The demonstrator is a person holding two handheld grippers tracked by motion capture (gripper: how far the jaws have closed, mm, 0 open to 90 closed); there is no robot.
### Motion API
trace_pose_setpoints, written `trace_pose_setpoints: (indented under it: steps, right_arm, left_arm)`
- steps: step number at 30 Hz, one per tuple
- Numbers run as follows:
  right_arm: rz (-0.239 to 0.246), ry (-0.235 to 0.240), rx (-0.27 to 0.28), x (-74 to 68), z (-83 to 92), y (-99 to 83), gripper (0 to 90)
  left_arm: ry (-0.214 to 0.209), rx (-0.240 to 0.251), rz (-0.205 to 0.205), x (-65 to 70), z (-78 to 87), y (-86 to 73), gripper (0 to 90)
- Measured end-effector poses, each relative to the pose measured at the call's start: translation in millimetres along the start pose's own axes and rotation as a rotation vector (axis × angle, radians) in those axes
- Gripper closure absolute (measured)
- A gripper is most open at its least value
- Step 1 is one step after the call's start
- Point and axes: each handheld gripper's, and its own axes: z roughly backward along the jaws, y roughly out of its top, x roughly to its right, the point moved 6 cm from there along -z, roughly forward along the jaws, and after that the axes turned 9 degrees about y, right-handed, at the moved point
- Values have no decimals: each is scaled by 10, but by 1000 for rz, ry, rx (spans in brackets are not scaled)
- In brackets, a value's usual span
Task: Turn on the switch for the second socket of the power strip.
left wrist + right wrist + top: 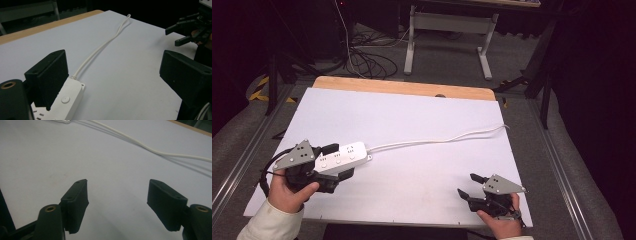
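A white power strip (pixel 343 156) lies on the white table top (pixel 412 115) at the left. It sits between the wide-apart jaws of my left gripper (pixel 337 162), close against one jaw and far from the other. In the left gripper view the strip (pixel 68 100) is beside the left-hand jaw, and the gripper (pixel 113 62) is open. The strip's white cable (pixel 437 140) runs right to the table's far right edge. My right gripper (pixel 469 186) rests open near the front right edge, with only bare surface between its jaws (pixel 117 186).
The cable (pixel 155 151) crosses the table beyond the right gripper. A wooden strip (pixel 402 87) edges the table's far side. Beyond it, on the floor, are a tangle of cables (pixel 367 60) and a white desk frame (pixel 447 30). Metal rails run along both sides.
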Motion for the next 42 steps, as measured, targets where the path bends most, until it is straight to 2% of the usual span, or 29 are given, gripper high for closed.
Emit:
trace_pose_setpoints:
  steps: [7,13,15,19,27,33,35,42]
  right_arm:
    - [4,0,-2,-4,0,3,335]
    - [0,0,1,-7,1,4,335]
    - [2,1,2,-8,2,5,335]
    - [0,1,3,-8,3,6,335]
    - [-4,2,3,-4,3,1,333]
    - [-6,3,2,-4,1,-1,332]
    - [-7,3,2,-5,2,-1,332]
    - [-12,5,3,-3,0,-5,332]
  left_arm:
    - [12,8,2,26,64,-163,89]
    - [84,-16,-33,26,63,-354,88]
    - [95,-27,-23,31,51,-415,89]
    - [137,-41,-63,42,22,-513,97]
    - [107,-46,-4,35,-58,-691,109]
    - [112,-67,-1,24,-108,-834,123]
    - [96,-76,17,37,-128,-887,123]
    - [60,-105,1,78,-161,-1008,129]
